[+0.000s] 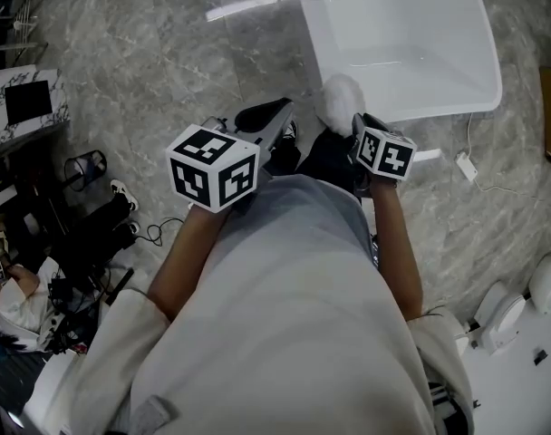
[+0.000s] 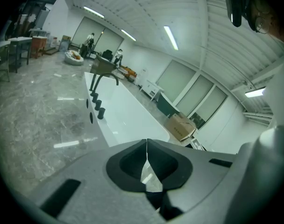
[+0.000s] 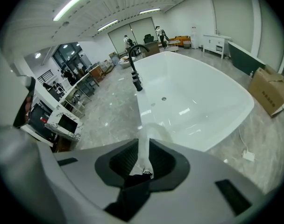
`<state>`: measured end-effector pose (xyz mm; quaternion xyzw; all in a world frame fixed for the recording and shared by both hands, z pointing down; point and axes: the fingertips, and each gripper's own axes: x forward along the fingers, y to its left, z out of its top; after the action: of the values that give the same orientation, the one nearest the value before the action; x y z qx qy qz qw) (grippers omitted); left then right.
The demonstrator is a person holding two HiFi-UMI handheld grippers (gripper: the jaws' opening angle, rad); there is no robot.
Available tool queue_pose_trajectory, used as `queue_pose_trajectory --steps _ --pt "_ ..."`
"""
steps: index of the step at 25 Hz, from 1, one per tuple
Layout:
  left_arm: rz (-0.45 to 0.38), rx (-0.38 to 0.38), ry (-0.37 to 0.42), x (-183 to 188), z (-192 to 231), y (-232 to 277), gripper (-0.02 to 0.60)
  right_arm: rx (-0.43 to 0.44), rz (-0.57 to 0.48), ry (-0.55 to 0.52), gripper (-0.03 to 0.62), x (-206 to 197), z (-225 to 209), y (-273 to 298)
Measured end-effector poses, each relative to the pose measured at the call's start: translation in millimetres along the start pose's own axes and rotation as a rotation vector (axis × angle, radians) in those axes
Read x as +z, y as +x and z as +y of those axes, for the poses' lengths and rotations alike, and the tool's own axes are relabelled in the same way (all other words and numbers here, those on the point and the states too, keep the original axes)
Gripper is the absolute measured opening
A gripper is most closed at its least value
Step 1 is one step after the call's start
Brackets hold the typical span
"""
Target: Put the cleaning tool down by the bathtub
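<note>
Right gripper (image 3: 143, 143): the jaws are drawn in on the thin white handle of the cleaning tool (image 1: 340, 100). The gap is filled by the handle, with a pad against each side. Left gripper (image 2: 146, 146): the jaws are pressed together and nothing is held between them.

Risks, as judged:
- Only a narrow strip of handle is pinched, so the tool could be twisted or slid out of the grip if the gripper is tilted sharply on the way down.
- The fluffy head is seen against the near rim of the bathtub (image 3: 202, 101). If let go here, it could be dropped into the tub or left on the rim instead of on the marble floor (image 3: 109, 120) beside it.
- A white plug and cable (image 1: 465, 165) lie on the floor near the tub and could be snagged if the tool is set there.

Position: the handle runs straight out from between the right jaws, and the fluffy head sits just beyond the fingertips, at the tub's near end. The tool is judged not yet set down.
</note>
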<state>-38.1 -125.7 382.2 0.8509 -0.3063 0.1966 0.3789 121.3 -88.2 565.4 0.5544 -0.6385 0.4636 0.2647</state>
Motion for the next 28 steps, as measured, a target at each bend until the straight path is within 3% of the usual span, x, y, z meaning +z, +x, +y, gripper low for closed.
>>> queue_pose_trajectory --steps 6,28 --pt "0.003 -0.025 -0.002 0.1 0.0 2.7 0.009 0.015 -0.022 -0.013 0.038 1.7 7.7 -14.4" --pt "0.027 -0.082 0.103 7.6 -12.9 12.8 0.009 0.095 -0.194 -0.003 0.031 33.5 37.4 -89.8"
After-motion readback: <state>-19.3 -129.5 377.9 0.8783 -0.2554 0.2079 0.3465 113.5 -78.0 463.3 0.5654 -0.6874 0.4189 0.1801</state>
